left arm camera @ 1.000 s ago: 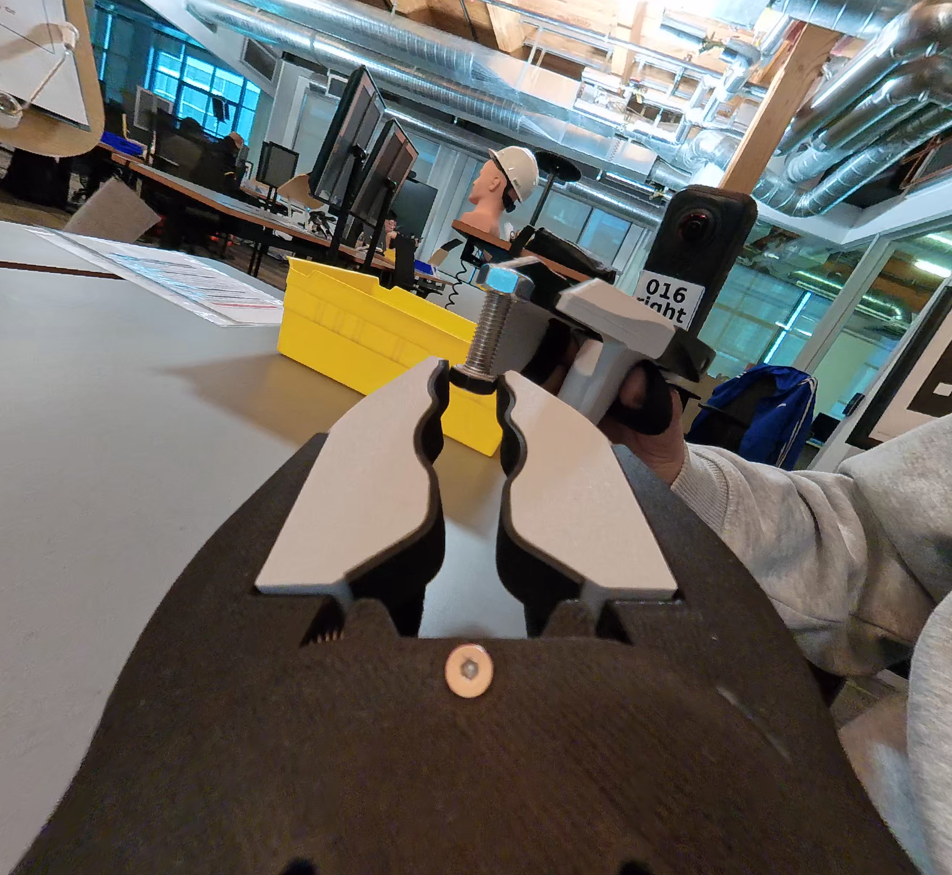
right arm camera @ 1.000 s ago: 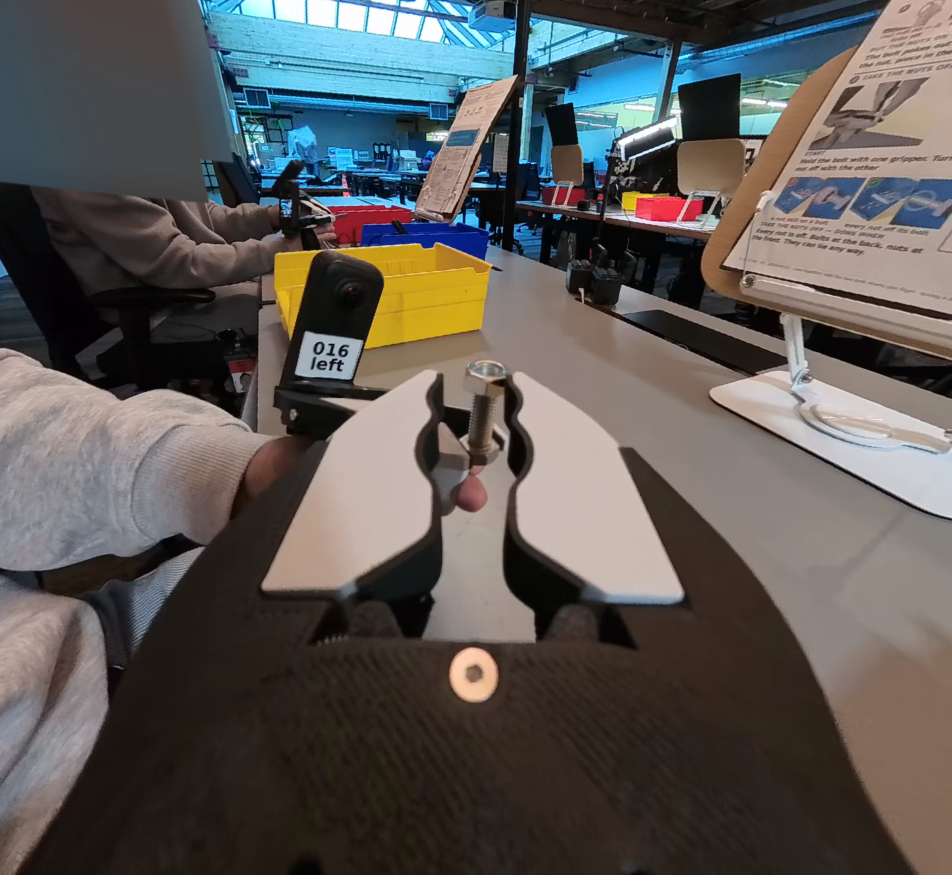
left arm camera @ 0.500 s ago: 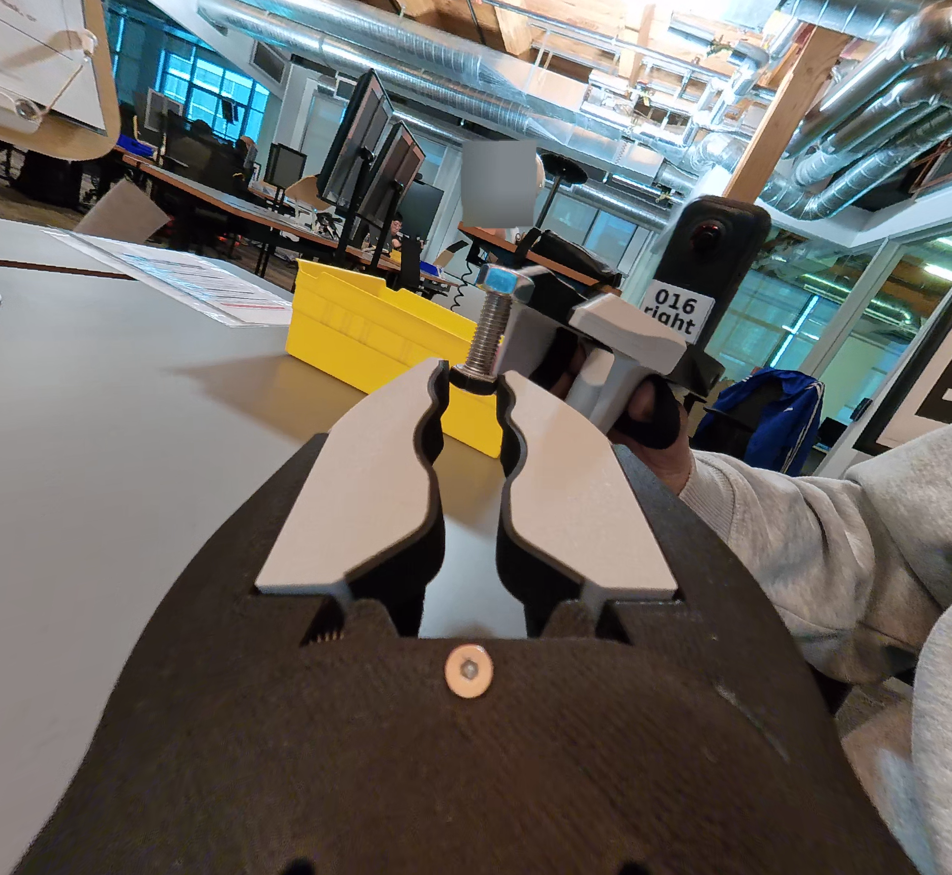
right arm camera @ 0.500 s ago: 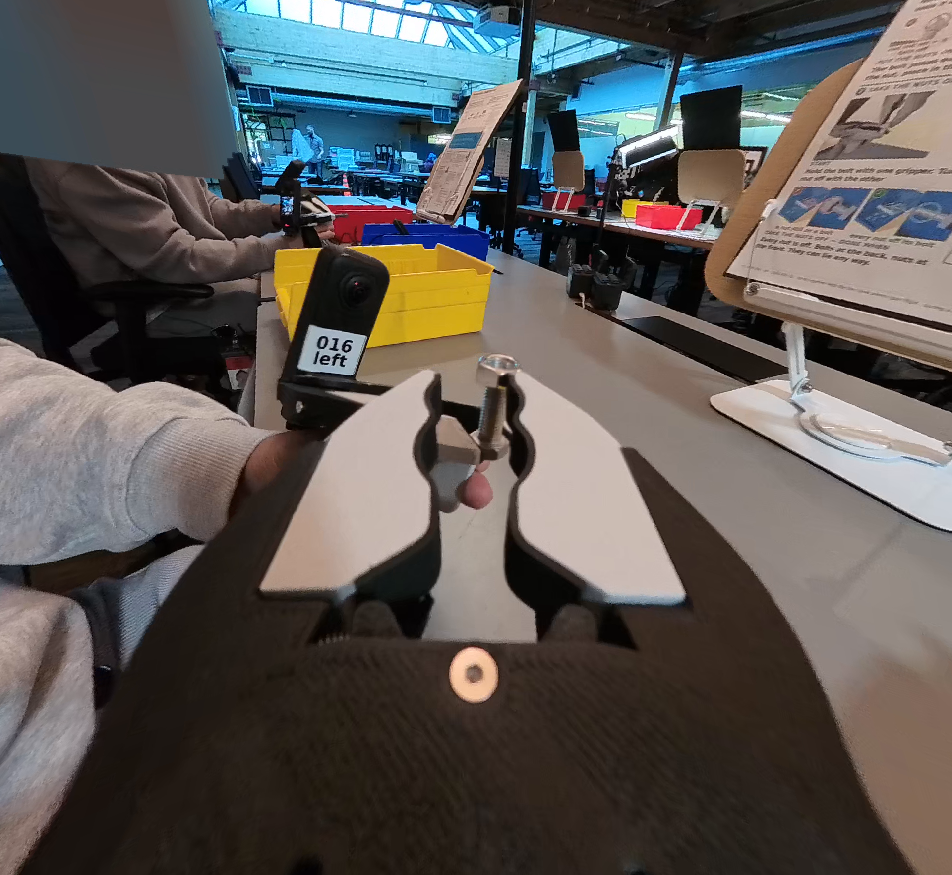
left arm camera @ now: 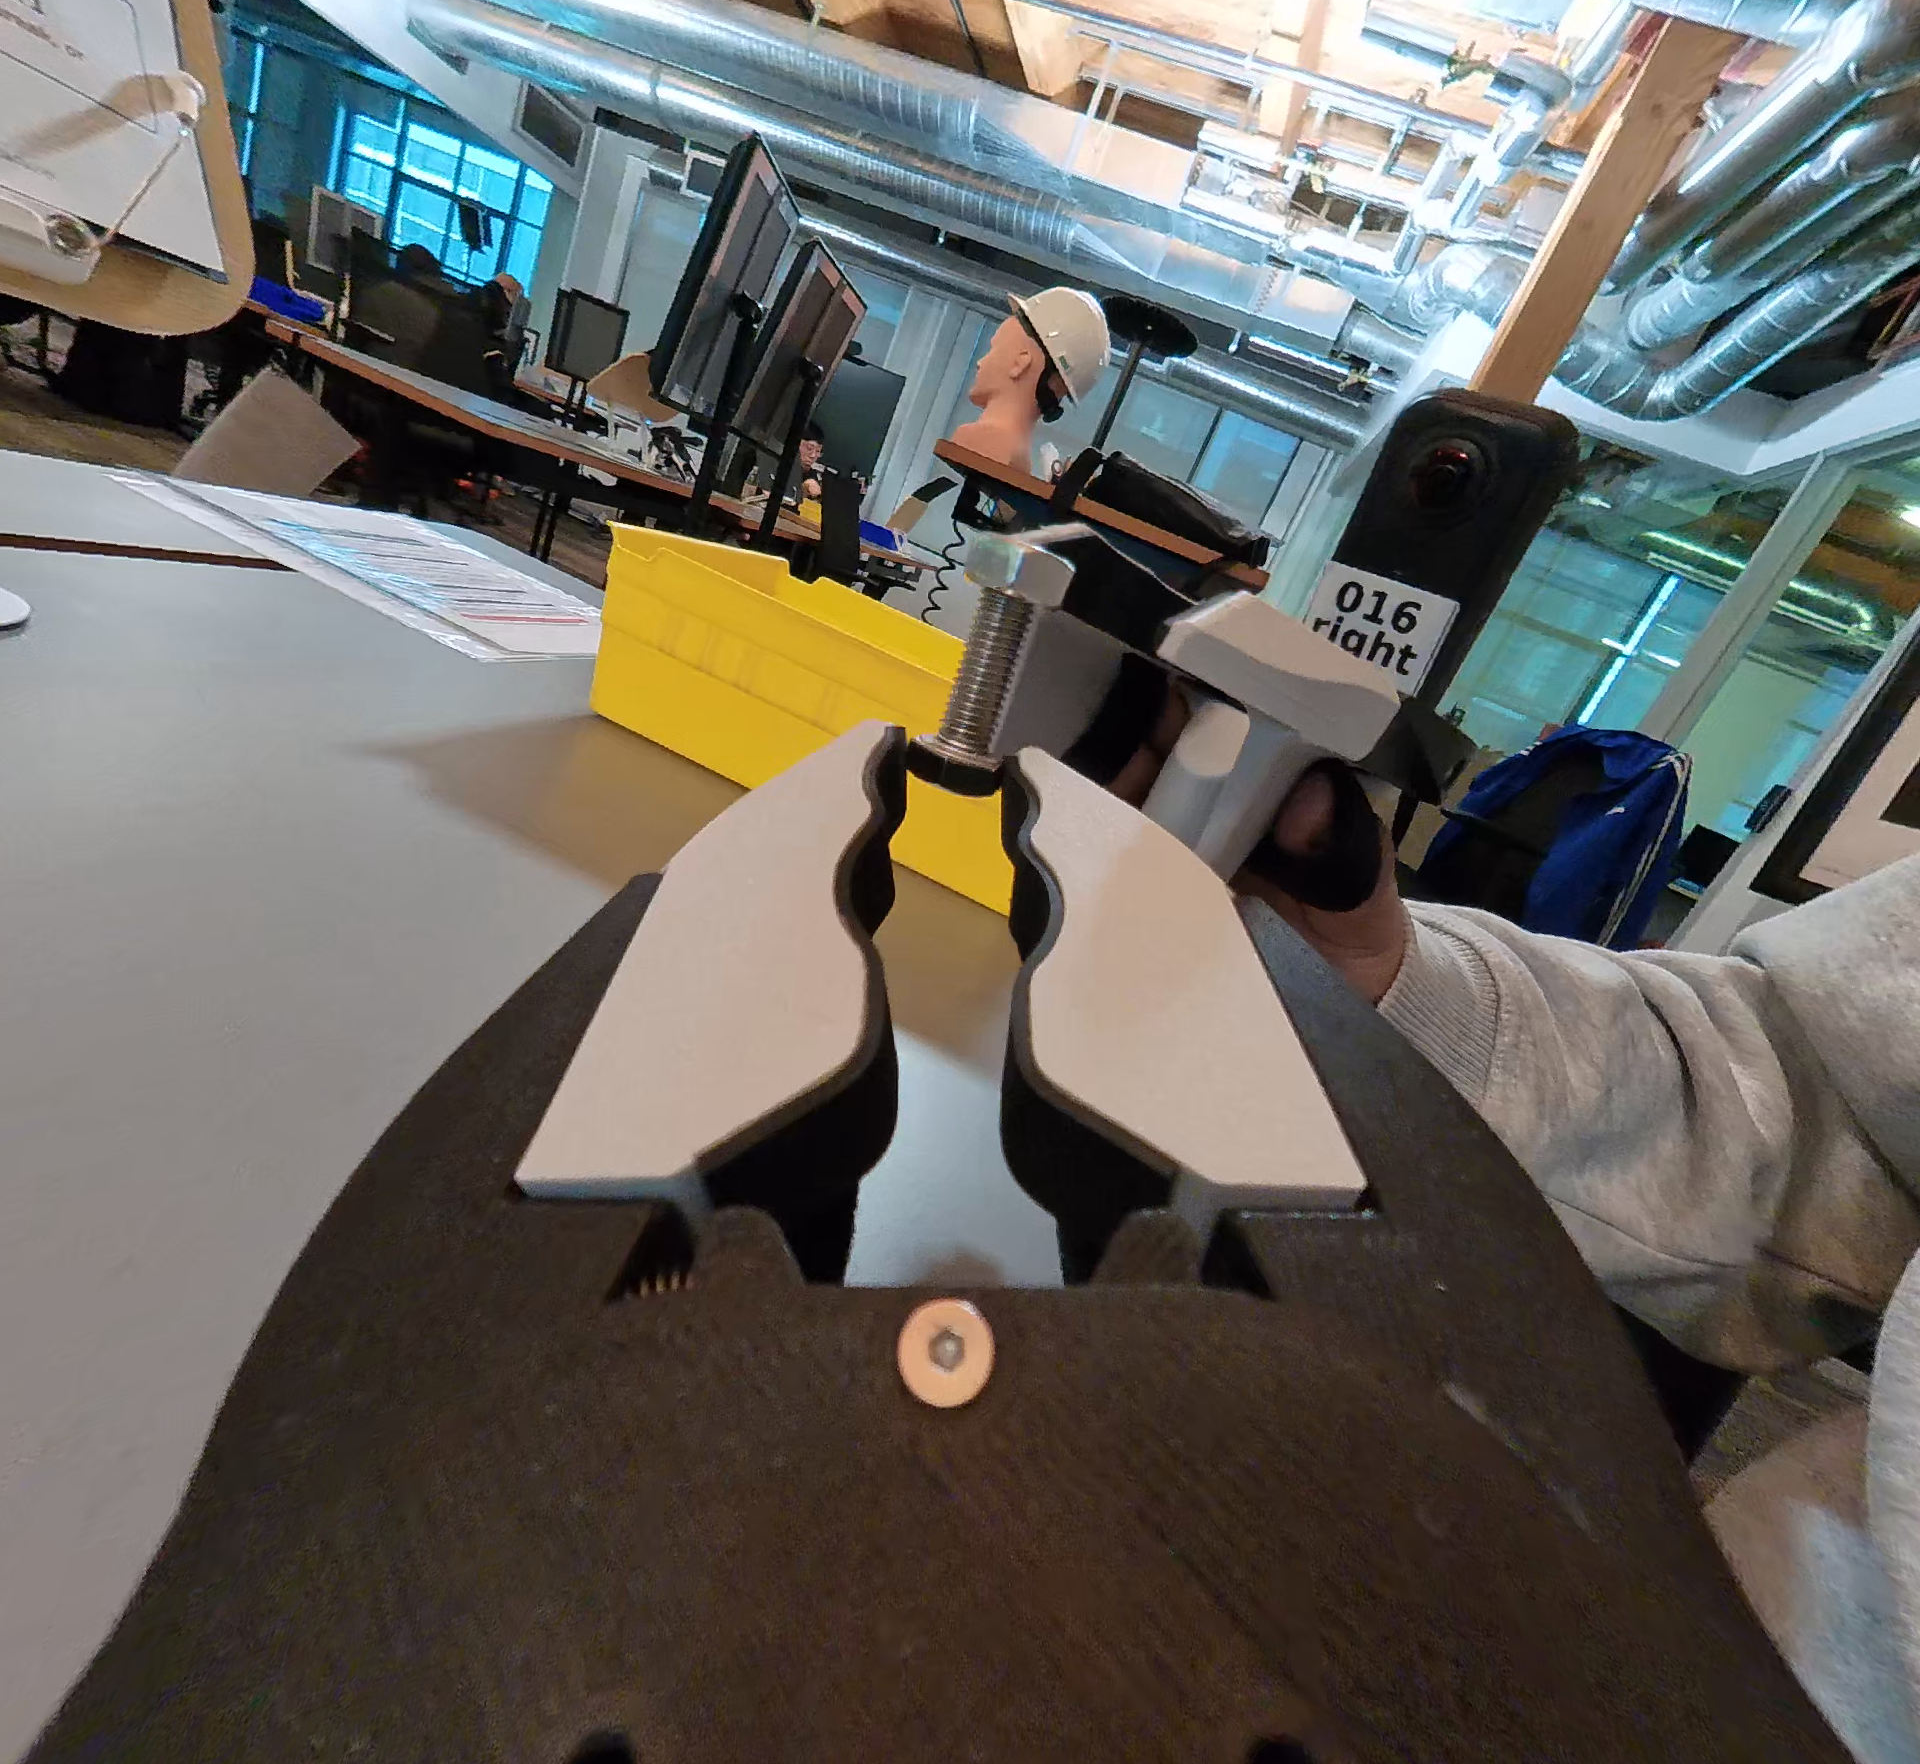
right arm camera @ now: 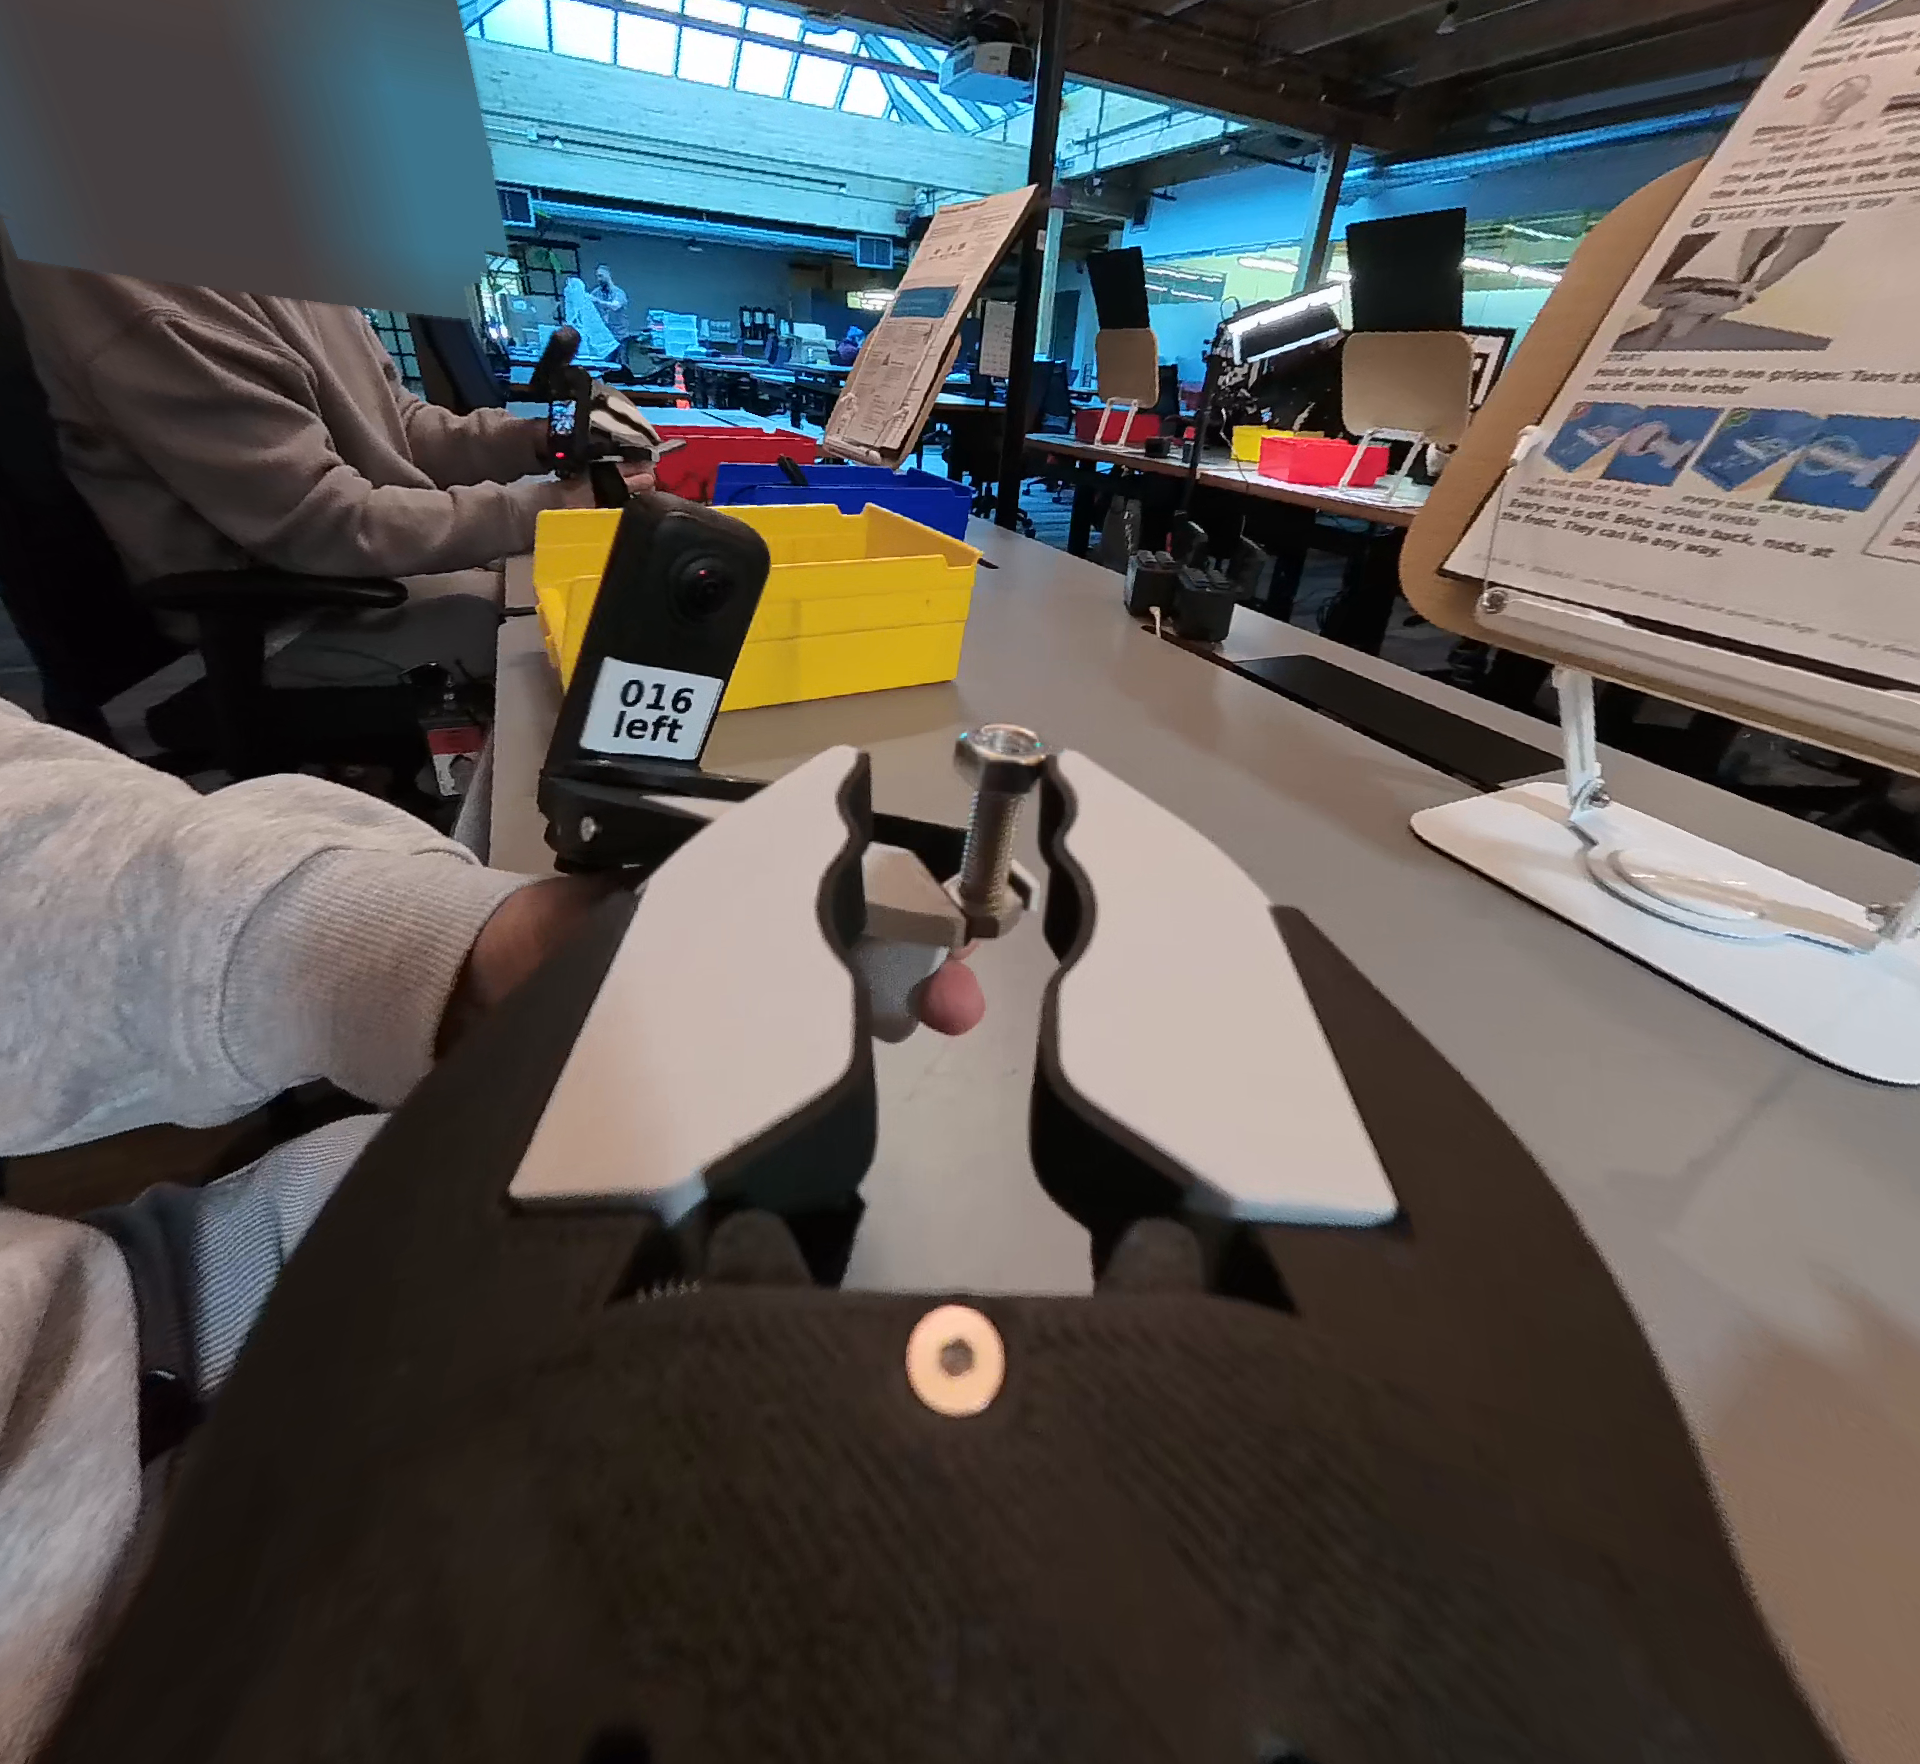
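Observation:
A steel bolt (left arm camera: 987, 665) stands upright, head up, above the grey table (left arm camera: 260, 883). My left gripper (left arm camera: 951, 758) is shut on the dark nut (left arm camera: 951, 767) at the bolt's lower end. In the right wrist view the bolt (right arm camera: 992, 831) stands between the fingers of my right gripper (right arm camera: 951, 769), close to the right finger. These jaws stand apart, wider than the bolt. The left gripper's fingertips (right arm camera: 904, 914) hold the nut (right arm camera: 992, 914) below. In the left wrist view the right gripper (left arm camera: 1143, 665) sits level with the bolt's upper shank.
A yellow bin (left arm camera: 748, 665) stands on the table behind the bolt; it also shows in the right wrist view (right arm camera: 852, 613). A document stand (right arm camera: 1662, 488) on a white base is at the right. A laminated sheet (left arm camera: 416, 571) lies farther back. A seated person (right arm camera: 260, 447) is at the left. Only a small space, under 4 cm, lies between the two pairs of fingers.
My right gripper's jaws have spread a little and the bolt now sits nearer its right finger. My left gripper still holds the nut with the bolt upright.

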`<action>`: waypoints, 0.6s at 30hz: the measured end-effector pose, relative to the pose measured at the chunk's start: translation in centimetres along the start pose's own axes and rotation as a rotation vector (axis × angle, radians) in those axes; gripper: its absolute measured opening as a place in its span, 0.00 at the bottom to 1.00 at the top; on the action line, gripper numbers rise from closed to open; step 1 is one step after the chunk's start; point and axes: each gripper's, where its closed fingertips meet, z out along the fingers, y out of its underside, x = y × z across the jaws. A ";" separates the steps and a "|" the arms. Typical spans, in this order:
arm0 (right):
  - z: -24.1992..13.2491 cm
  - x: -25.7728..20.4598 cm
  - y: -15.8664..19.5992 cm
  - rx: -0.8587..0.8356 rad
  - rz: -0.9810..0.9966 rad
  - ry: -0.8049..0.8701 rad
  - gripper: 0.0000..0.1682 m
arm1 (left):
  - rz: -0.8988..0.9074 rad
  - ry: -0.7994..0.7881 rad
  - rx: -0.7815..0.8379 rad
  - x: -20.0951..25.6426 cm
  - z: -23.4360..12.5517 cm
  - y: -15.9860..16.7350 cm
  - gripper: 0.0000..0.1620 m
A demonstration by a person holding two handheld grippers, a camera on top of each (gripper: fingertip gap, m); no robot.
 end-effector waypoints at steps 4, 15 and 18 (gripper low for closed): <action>-0.5 0.3 -0.2 0.011 -0.009 0.007 0.11 | -0.004 -0.006 0.007 -0.2 -0.1 -0.2 0.11; -0.5 1.5 1.5 -0.034 0.099 0.006 0.11 | 0.006 0.015 0.014 0.2 -0.2 -0.4 0.11; -0.5 1.1 1.5 -0.036 0.109 -0.022 0.10 | 0.015 0.025 0.007 0.4 -0.1 -0.3 0.11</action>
